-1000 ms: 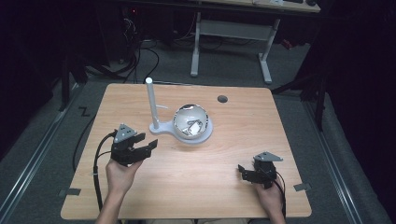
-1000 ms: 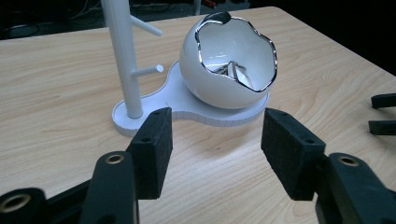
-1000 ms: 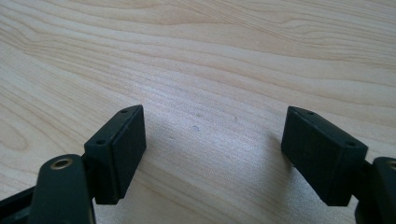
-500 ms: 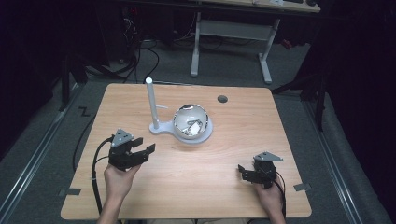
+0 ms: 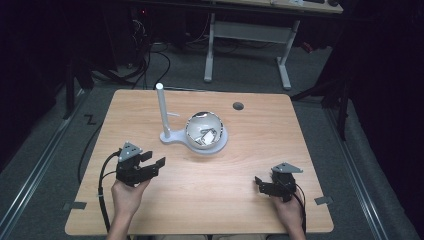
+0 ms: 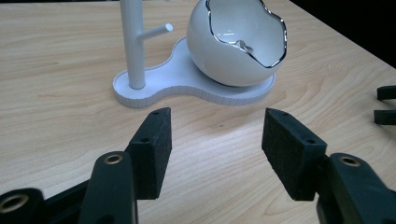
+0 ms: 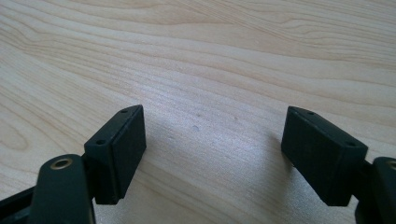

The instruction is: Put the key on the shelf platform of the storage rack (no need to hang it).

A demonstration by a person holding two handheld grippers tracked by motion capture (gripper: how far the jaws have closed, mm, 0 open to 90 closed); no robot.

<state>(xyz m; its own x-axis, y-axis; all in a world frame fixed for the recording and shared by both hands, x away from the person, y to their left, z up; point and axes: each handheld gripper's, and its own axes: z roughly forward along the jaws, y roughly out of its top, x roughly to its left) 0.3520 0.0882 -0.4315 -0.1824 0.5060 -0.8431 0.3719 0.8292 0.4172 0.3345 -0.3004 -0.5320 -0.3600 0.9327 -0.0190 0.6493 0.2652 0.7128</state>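
Pale wooden tabletop (image 5: 225, 200) carrying one piece: a white moulded stand (image 5: 172, 137) with a slim upright post (image 5: 162, 107) and a white egg-shaped bowl with a jagged silver rim (image 5: 205, 131), set toward the far middle of the table, well apart from both hands.

Looks like the approach step, nothing gripped yet. Left gripper (image 5: 154, 159) held above the wood near the front left, aimed at the stand, fingers apart with only bare table between them. Right gripper (image 5: 258, 184) low at the front right, fingers also spread wide over bare grain (image 7: 212, 154).

Next move probably calls for carrying the left gripper forward to the bowl or post, lining the pads up on either side, and closing gently, since the glossy round shell may slip.

From above: small pale pieces (image 5: 205, 136) lying inside the bowl, hard to identify. From the left gripper view: the side peg on the post (image 6: 156, 31) and a shiny bit (image 6: 243, 45) at the bowl's inner wall.
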